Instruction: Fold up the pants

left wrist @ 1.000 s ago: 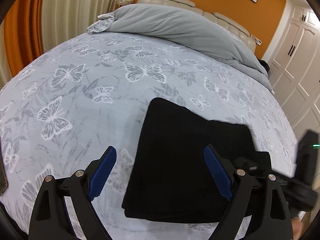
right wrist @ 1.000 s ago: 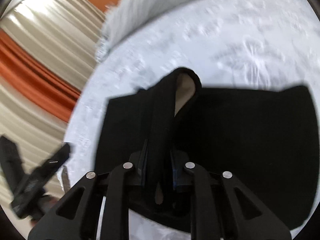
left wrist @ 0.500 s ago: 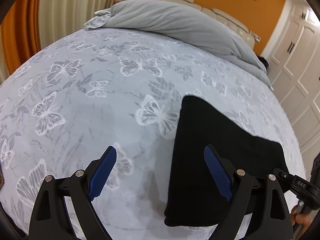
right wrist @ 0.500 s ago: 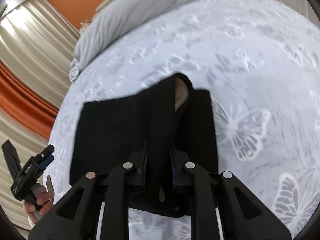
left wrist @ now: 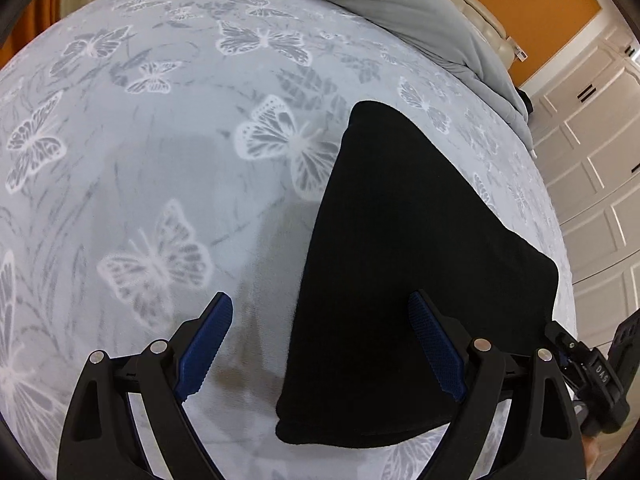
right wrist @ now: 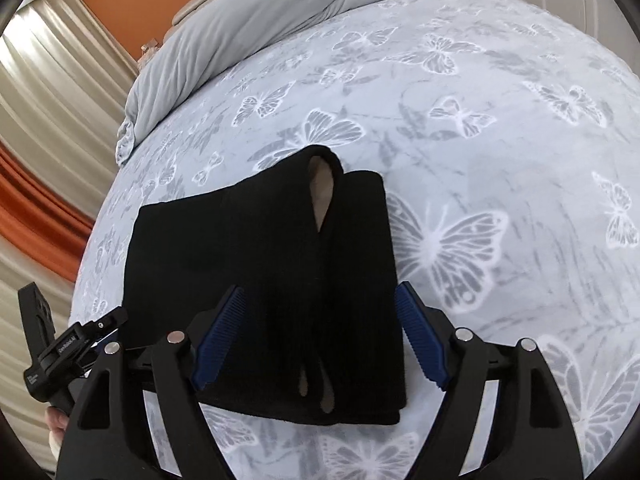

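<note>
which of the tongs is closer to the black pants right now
Right. The right tongs are open astride the pants, over the fold. The left tongs are open at their left edge, half over the bedsheet.

The left gripper (left wrist: 320, 340) is built from matte black angular arms, each pierced by a triangular cutout and studded with round silver screws. Its fingers (left wrist: 206, 344) are faced with ribbed blue pads. The right gripper (right wrist: 320, 332) is made the same way. White lettering is printed on the black handle bodies. Bare skin is glimpsed at the frame edges.
</note>
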Available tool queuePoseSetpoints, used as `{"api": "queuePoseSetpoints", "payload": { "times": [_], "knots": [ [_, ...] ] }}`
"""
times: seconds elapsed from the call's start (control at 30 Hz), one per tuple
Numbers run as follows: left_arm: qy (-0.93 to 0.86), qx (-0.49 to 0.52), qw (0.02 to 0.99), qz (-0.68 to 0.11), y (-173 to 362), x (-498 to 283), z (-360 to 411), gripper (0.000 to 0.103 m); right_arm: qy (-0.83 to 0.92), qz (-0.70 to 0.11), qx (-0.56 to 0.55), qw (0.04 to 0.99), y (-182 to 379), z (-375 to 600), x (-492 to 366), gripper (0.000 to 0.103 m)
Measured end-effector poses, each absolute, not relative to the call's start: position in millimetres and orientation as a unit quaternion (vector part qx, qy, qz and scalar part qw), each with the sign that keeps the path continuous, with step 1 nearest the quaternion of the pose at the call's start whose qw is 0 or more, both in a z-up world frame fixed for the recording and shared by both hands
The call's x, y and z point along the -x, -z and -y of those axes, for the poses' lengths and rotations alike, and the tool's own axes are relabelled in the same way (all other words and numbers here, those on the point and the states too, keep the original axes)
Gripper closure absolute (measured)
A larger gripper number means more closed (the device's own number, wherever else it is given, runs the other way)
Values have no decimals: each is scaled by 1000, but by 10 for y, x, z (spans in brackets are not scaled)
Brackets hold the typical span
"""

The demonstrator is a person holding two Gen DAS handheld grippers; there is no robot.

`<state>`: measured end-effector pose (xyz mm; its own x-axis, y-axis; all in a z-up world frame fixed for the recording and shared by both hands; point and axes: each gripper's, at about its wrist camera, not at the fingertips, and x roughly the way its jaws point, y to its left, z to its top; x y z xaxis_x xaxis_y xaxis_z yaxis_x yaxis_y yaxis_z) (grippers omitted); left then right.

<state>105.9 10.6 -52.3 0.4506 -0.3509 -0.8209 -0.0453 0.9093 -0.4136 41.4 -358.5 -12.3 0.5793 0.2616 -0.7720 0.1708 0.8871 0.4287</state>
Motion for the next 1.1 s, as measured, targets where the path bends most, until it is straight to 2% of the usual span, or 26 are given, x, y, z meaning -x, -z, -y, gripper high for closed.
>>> {"api": "queuePoseSetpoints", "payload": {
  "times": [0.03,0.13,0.17,0.2,0.27,0.37,0.43,0.47,0.57,0.63,0.67,0.7,0.83,0.87,0.9,0.93,0.97,1.0,1.03,1.1],
  "knots": [
    [91,193,831,-514,508,-1048,-107,16,-39,-455,-236,858,106,3552,-416,37],
    [101,196,835,-505,435,-1009,-97,16,-61,-468,-238,849,171,3436,-509,38],
    [104,194,836,-502,408,-1004,-95,16,-55,-479,-228,846,245,3391,-554,47],
    [104,190,840,-498,384,-986,-81,16,-45,-483,-213,848,272,3351,-581,64],
    [105,177,846,-492,352,-966,-53,16,-47,-469,-197,859,165,3307,-580,86],
    [108,158,853,-485,309,-937,1,16,-56,-427,-181,884,-142,3309,-489,86],
    [111,159,851,-487,328,-940,20,16,-41,-442,-167,881,-62,3357,-514,80],
    [111,159,849,-491,355,-952,27,16,-25,-472,-165,865,109,3401,-569,70],
    [114,170,830,-519,516,-1009,41,16,-12,-483,-212,849,272,3519,-528,55],
    [120,201,811,-536,618,-1048,0,16,-6,-482,-197,854,163,3519,-489,36],
    [123,217,803,-541,654,-1063,-26,16,2,-471,-187,862,119,3518,-459,18],
    [124,239,792,-548,711,-1092,-66,12,9,-462,-181,868,101,3524,-428,11],
    [125,263,788,-542,823,-1122,-90,11,-22,-518,-234,823,469,3545,-569,11],
    [130,257,792,-538,804,-1120,-64,11,-26,-522,-263,811,601,3558,-592,13],
    [139,253,795,-533,788,-1116,-43,36,-31,-512,-272,814,617,3557,-600,25],
    [169,257,792,-527,772,-1122,-16,52,-43,-505,-268,819,566,3536,-605,38],
    [172,256,791,-529,753,-1131,-17,57,-57,-495,-264,826,400,3507,-581,58],
    [174,267,788,-527,720,-1119,-56,66,-76,-478,-263,834,238,3496,-540,65],
    [186,285,781,-523,651,-1097,-135,70,-92,-469,-264,838,131,3488,-513,67],
    [203,312,770,-518,509,-1027,-276,71,-133,-446,-253,848,-157,3419,-348,68]
  ]
}}
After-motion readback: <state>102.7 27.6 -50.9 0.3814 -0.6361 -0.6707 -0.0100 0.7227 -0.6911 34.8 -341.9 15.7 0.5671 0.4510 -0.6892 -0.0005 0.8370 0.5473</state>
